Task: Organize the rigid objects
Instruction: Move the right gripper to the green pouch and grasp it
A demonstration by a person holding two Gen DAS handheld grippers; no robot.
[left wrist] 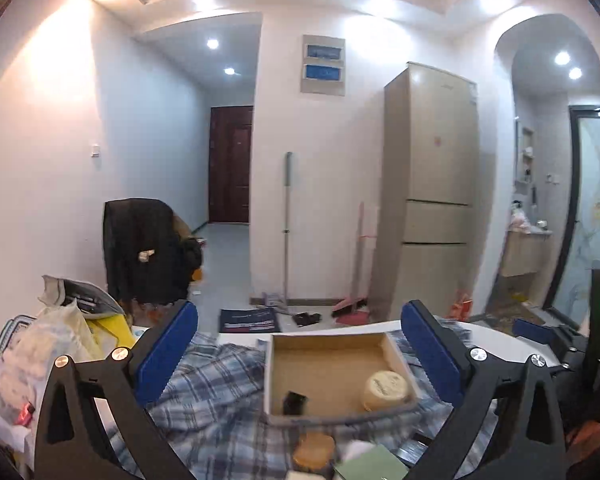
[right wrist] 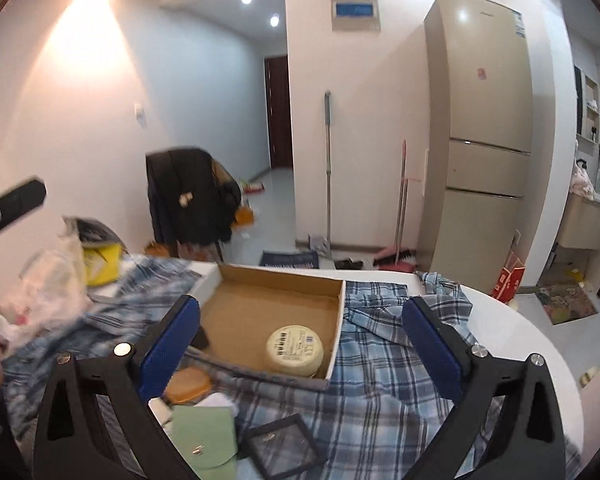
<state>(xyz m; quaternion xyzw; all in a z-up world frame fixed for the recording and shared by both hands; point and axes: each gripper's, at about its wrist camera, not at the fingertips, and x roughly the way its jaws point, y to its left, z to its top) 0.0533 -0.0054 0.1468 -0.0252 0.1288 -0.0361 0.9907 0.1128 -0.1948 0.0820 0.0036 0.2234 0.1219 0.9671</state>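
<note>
Progress looks partial to me. Two items already sit inside the cardboard box (right wrist: pixel 276 300): a round cream tin (right wrist: pixel 295 350) with a printed label, near the box's right wall, and a small black object (left wrist: pixel 295 402) at the near left corner, too small for me to name. The box rests on a blue plaid shirt (right wrist: pixel 380 360) spread over the white surface (right wrist: pixel 532 344).

Several things are not yet in the box. An orange-lidded jar (right wrist: pixel 188 386) lies just outside its near wall, with a small white item beside it that I cannot identify. Nearer to me lie a pale green pouch (right wrist: pixel 204 440) with a snap button and a flat black-framed square (right wrist: pixel 280 448) that shows the plaid through it, both on the shirt. To the left there is a heap of plastic bags (right wrist: pixel 44 292) and a yellow container (right wrist: pixel 102 264); whether those belong to the job I cannot judge.

My left claw (left wrist: pixel 300 356) stands wide open with nothing between its blue pads, looking out over the box. My right claw (right wrist: pixel 300 346) is likewise spread fully and grips nothing; the box and tin merely show through the gap. Both are raised clear of the items.

I judge the jar, pouch and framed square as what remains, with the jar the closest candidate.
</note>
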